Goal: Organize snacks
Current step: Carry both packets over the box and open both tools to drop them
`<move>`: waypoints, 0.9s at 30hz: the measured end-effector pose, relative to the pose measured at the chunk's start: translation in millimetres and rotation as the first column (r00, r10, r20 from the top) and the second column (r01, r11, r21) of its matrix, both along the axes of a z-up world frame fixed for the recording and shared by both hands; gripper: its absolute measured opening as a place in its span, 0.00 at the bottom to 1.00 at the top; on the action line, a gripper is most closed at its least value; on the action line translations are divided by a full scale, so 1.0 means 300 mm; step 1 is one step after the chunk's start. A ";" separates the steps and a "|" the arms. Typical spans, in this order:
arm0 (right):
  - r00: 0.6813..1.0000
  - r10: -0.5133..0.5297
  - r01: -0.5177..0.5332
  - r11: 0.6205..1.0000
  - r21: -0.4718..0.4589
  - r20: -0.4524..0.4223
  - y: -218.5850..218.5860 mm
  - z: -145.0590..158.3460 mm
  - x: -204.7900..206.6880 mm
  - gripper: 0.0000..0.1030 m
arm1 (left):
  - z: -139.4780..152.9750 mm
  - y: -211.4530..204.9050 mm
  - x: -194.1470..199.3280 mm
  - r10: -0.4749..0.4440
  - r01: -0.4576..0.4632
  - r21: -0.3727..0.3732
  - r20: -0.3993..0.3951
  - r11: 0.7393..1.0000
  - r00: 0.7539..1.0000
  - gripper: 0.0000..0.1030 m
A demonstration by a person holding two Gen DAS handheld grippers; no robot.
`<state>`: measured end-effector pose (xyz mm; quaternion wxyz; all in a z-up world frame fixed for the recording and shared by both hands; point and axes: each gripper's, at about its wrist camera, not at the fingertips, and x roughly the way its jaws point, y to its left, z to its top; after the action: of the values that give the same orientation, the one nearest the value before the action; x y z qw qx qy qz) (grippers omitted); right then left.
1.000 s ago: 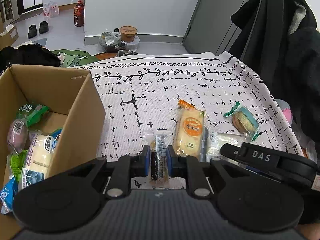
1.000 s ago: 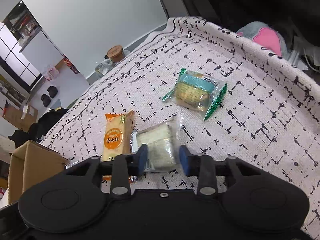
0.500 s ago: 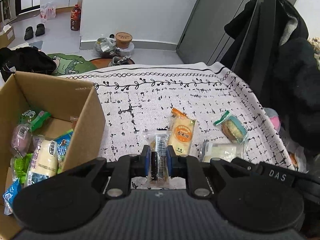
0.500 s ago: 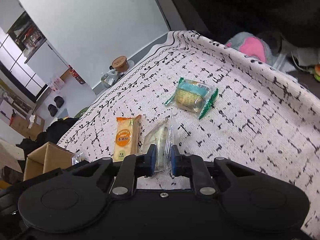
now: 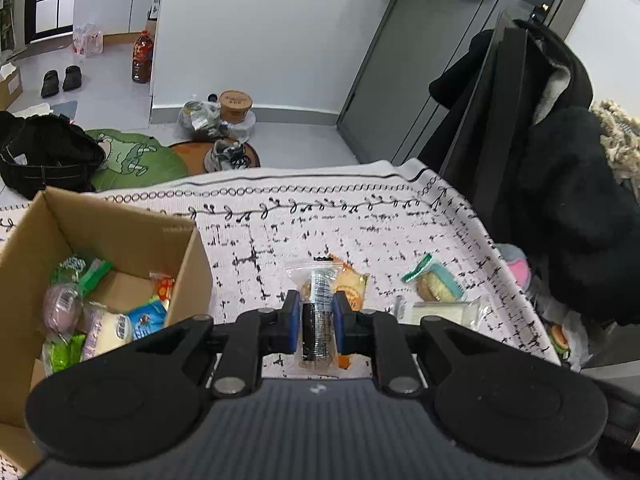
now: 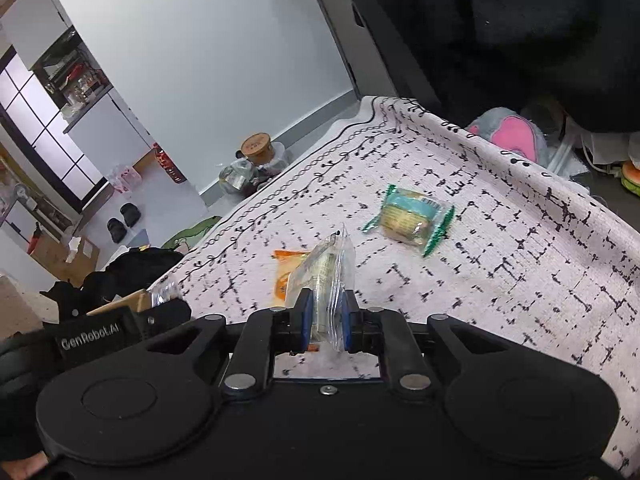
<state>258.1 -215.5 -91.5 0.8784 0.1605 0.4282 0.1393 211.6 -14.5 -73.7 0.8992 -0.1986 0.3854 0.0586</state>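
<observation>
The left tongs (image 5: 315,322) are clamped on a clear packet of dark biscuits (image 5: 316,312), their blue pads (image 5: 293,322) pressing its two long sides so that the packet stands up between them, lifted off the tabletop (image 5: 280,236), which is covered with a white cloth printed with black dashes. To the left of these tongs stands an open cardboard box (image 5: 120,236) that already holds several wrapped snacks (image 5: 108,328) (green, pink, white and blue wrappers among them). Just behind the held packet, partly hidden by it, an orange-wrapped snack (image 5: 352,286) lies flat on the cloth. Farther to the right of the left tongs lies a green-edged wrapped cake (image 5: 434,280), and in front of it a pale snack in clear wrap shows above the tool's right shoulder. The right tongs (image 6: 325,326) are closed on a clear-wrapped pale snack (image 6: 326,276), gripped edgewise so the wrapper rises upright and leans a little between the blue pads (image 6: 306,320). Beyond these tongs and slightly to the left, the orange-wrapped snack (image 6: 286,276) lies on the cloth, mostly hidden behind the held wrapper; ahead and to the right rests the green-edged wrapped cake (image 6: 408,218), well apart from the grip. To the left of the right tongs, the black body of the other tool reaches in over a corner of the cardboard box (image 6: 124,302).
</observation>
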 end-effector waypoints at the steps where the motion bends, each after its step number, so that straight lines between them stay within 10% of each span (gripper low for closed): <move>1: 1.000 0.001 -0.001 1.000 0.000 0.003 0.007 0.007 -0.005 0.14 | 0.008 0.006 -0.005 0.001 -0.001 0.000 0.006 1.000 1.000 0.15; 27: 0.991 0.032 -0.031 0.999 -0.008 0.133 0.244 0.193 -0.087 0.14 | 0.123 0.207 -0.139 0.035 -0.030 -0.049 0.106 0.998 0.994 0.15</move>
<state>232.1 -142.2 -33.6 0.9032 0.1414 0.3714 0.1621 169.8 47.5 -36.7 0.9125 -0.2290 0.3346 0.0535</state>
